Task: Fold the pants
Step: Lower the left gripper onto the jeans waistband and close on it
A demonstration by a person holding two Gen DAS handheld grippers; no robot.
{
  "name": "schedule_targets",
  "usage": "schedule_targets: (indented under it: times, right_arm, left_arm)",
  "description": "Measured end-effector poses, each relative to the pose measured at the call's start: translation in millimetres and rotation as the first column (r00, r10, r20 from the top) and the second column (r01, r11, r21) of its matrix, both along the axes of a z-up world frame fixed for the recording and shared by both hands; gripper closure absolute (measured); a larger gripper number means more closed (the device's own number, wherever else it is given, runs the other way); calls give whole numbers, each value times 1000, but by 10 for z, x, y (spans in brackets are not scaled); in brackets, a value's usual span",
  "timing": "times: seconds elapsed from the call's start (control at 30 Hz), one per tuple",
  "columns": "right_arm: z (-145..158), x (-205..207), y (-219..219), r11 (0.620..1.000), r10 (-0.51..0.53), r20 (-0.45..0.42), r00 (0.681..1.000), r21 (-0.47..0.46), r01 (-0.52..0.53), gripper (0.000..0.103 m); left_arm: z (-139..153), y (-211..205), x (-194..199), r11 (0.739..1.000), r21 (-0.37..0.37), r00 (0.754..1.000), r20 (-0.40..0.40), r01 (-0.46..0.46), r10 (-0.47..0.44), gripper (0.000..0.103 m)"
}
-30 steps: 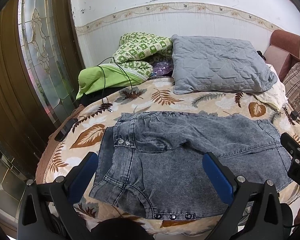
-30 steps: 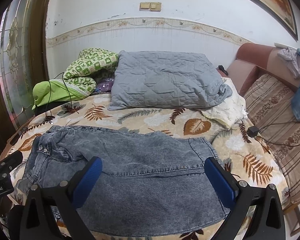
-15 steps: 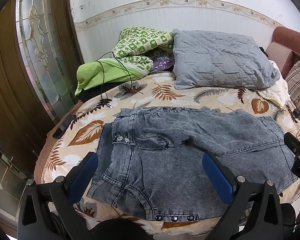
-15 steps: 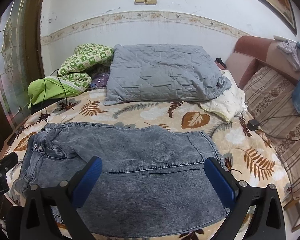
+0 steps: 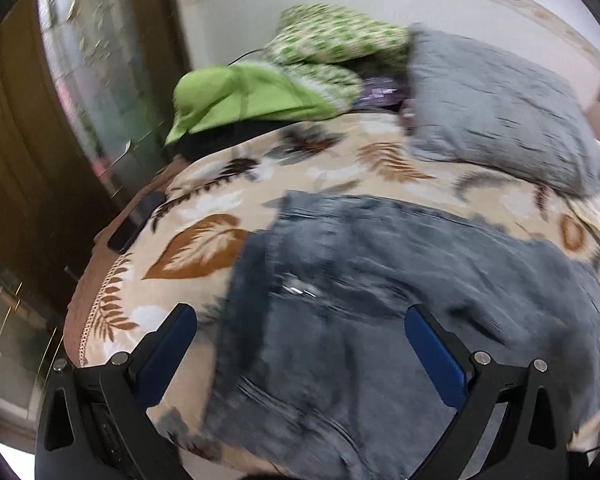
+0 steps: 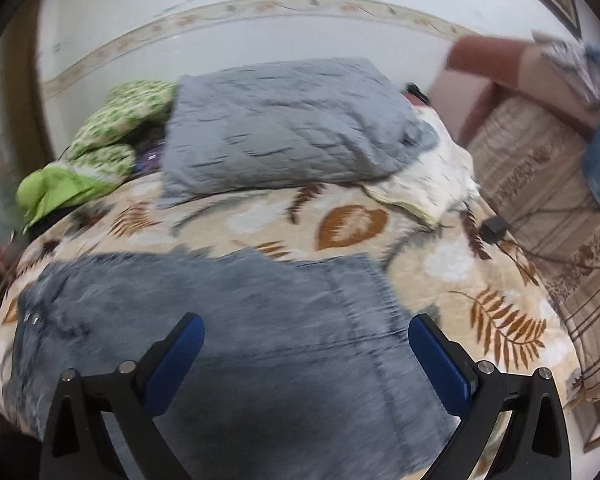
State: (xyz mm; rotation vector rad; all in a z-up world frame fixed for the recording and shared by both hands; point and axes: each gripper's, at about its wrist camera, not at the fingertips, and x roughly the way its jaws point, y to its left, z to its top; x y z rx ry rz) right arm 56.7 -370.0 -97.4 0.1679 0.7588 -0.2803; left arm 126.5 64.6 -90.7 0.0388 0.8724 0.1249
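Grey-blue denim pants lie folded across a bed with a leaf-print cover, waistband to the left, leg ends to the right. My left gripper hovers open above the waistband end, nothing between its blue pads. In the right wrist view the same pants spread under my right gripper, which is also open and sits over the leg half near the hem. Both views are motion-blurred.
A grey quilted pillow and green bedding lie at the back of the bed. A striped sofa stands to the right, with a black charger and cable at the bed's right edge. A glass door is at left.
Both grippers have dropped and moved in closer to the pants, which now fill more of each view. The pants lie as before. Both grippers stay open.
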Motion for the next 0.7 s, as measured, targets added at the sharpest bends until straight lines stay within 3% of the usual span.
schedule_targets:
  times: [0.17, 0.33, 0.5, 0.57, 0.63, 0.7]
  right_arm:
    - [-184, 377, -641, 997, -20, -55, 998, 80, 24, 0]
    - [-437, 821, -1128, 962, -26, -79, 997, 270, 47, 1]
    - [-671, 1274, -1259, 948, 9, -142, 990, 315, 37, 16]
    - [-751, 1403, -1262, 946, 25, -167, 986, 322, 31, 26]
    - [-803, 1496, -1268, 947, 32, -179, 983, 319, 27, 27]
    - [-830, 1559, -1282, 948, 30, -179, 983, 316, 29, 27]
  left_arm:
    - [-182, 339, 538, 998, -9, 995, -72, -63, 63, 0]
    - [-327, 529, 1130, 997, -36, 986, -154, -66, 60, 0]
    - [-424, 755, 1685, 995, -45, 976, -204, -90, 79, 0]
    - [-458, 863, 1891, 993, -48, 971, -220, -109, 96, 0]
    - [-487, 941, 2035, 990, -60, 967, -232, -126, 109, 2]
    - [-523, 992, 2173, 987, -87, 962, -251, -135, 109, 11]
